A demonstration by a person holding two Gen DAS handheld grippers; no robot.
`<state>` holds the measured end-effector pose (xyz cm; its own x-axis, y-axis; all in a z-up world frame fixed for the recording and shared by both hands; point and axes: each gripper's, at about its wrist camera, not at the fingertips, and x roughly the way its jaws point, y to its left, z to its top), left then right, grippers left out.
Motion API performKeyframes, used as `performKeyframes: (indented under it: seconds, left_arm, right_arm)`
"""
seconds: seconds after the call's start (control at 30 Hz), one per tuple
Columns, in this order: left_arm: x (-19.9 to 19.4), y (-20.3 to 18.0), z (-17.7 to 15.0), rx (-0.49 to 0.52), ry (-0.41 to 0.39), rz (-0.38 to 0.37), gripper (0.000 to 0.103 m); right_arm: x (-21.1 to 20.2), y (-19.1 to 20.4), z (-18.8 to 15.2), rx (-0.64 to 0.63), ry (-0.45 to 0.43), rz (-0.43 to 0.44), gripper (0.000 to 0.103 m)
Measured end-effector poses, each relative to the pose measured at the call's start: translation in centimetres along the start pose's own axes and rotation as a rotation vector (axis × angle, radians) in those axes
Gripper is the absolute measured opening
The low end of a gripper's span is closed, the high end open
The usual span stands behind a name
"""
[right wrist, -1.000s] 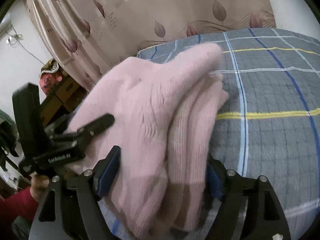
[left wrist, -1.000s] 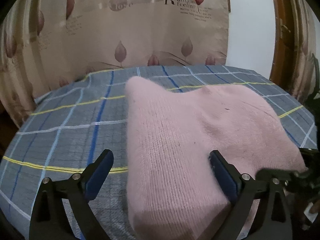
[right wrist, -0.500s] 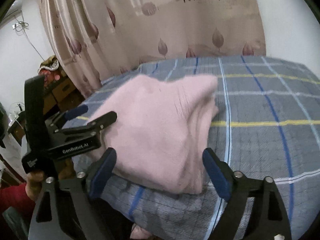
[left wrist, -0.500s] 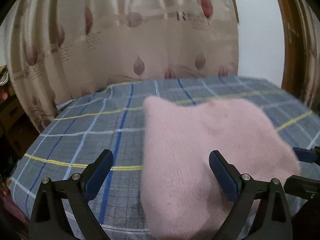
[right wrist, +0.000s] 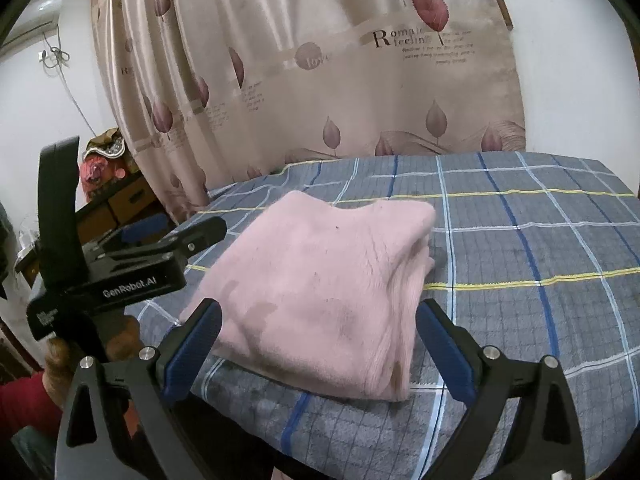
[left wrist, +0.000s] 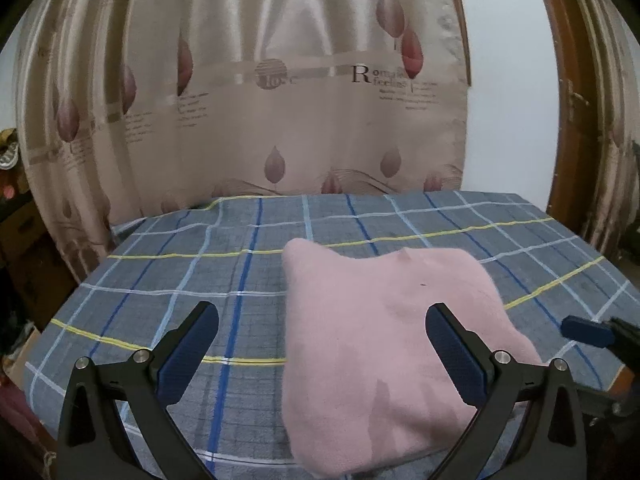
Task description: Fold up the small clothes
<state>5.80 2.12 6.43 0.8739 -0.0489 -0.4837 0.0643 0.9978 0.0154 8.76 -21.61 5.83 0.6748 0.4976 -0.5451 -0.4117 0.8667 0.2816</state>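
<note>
- Sweater (left wrist: 384,344) is lying folded on the near edge of the table (left wrist: 180,272).
- Left tool (left wrist: 322,344) and right tool (right wrist: 318,344) are opening wide, gripping nothing.
- Fold looks finished; next probably calls for setting it aside.

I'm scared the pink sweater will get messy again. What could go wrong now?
1. The folded pink sweater lies close to the near edge of the checked blanket; a nudge might slide it off.
2. The right gripper and left gripper hover close over it, jaws opening, nothing held; dipping down could snag the fuzzy knit and undo the fold.
3. The layered edge on its right side looks loose and may flop open.
</note>
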Motion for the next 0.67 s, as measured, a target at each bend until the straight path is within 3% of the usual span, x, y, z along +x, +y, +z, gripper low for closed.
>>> performKeyframes:
  seconds: [0.07, 0.3, 0.5, 0.67]
  left_arm:
    - [-0.1, 0.1, -0.1, -0.019, 0.004, -0.022, 0.103]
    - [-0.1, 0.0, -0.8, -0.016, -0.005, 0.059, 0.103]
    - [-0.4, -0.5, -1.2, 0.008, -0.031, 0.067, 0.103]
    - [0.2, -0.3, -1.0, -0.022, 0.027, 0.040, 0.103]
  right_arm:
    - [0.0, 0.1, 0.0, -0.003, 0.004, 0.004, 0.097]
    - [0.4, 0.4, -0.3, -0.009, 0.024, 0.005, 0.097]
    - [0.6, 0.4, -0.1, -0.007, 0.031, -0.025, 0.098]
    - [0.5, 0.6, 0.1, -0.019, 0.028, -0.079, 0.101]
